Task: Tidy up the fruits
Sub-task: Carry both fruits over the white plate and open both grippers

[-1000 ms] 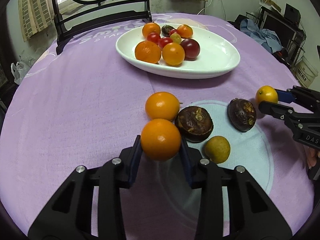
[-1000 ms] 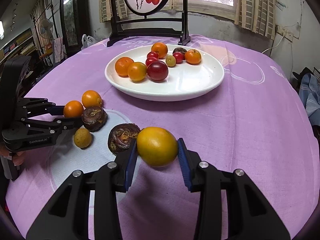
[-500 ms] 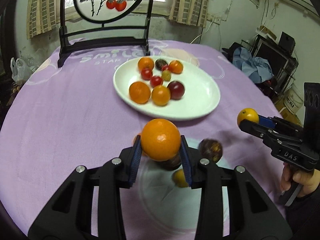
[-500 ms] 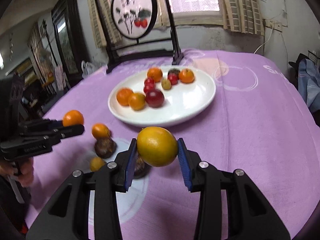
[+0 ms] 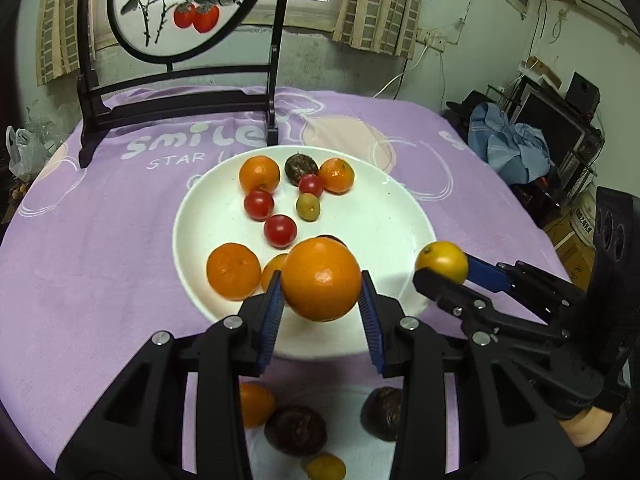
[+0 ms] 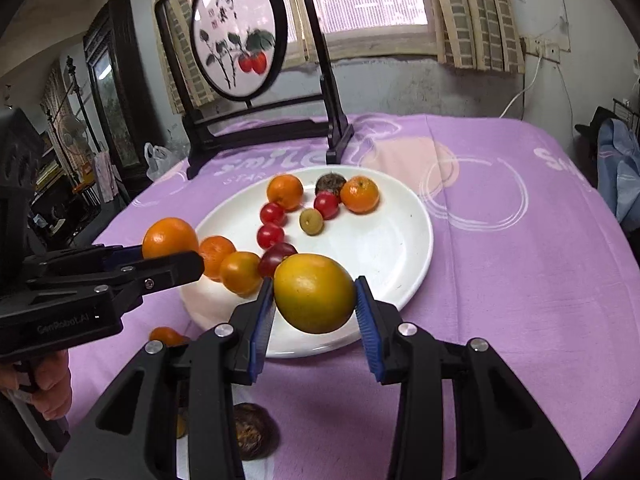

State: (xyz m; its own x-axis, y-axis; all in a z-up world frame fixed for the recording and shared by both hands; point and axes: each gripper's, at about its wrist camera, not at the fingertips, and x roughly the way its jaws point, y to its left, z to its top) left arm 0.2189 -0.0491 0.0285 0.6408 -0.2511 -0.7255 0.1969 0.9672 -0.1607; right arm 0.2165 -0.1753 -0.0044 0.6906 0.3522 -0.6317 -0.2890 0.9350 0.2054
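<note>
While an orange point(image 5: 321, 278) is clamped between the blue pads of the left tool point(image 5: 322, 312), that tool is held level above the near rim of the white plate point(image 5: 384, 232), its fingers pointing toward 12 o'clock across the dish. At 3 o'clock from it in the left wrist view, the right tool point(image 6: 315, 308) is seen reaching in from the side, closed on a yellow-green citrus point(image 6: 315, 293) that is carried over the plate's right edge; part of the hand point(image 5: 586, 430) gripping its handle is visible below. On the plate, oranges, red cherry tomatoes point(image 5: 280, 231), a small green fruit point(image 5: 307, 207) and a dark fruit point(image 5: 301, 168) are clustered from 9 to 12 o'clock, while bare white surface is left from 1 to 5 o'clock. Off the plate, at 6 o'clock on the purple-clothed worktop point(image 5: 100, 248), a loose orange point(image 5: 256, 405), two dark brown fruits point(image 5: 295, 430) and a small yellow fruit point(image 5: 325, 467) are partly hidden behind the left tool's frame. A framed round screen point(image 5: 188, 12) is stood beyond the plate at 11 o'clock, with open cloth between.
</note>
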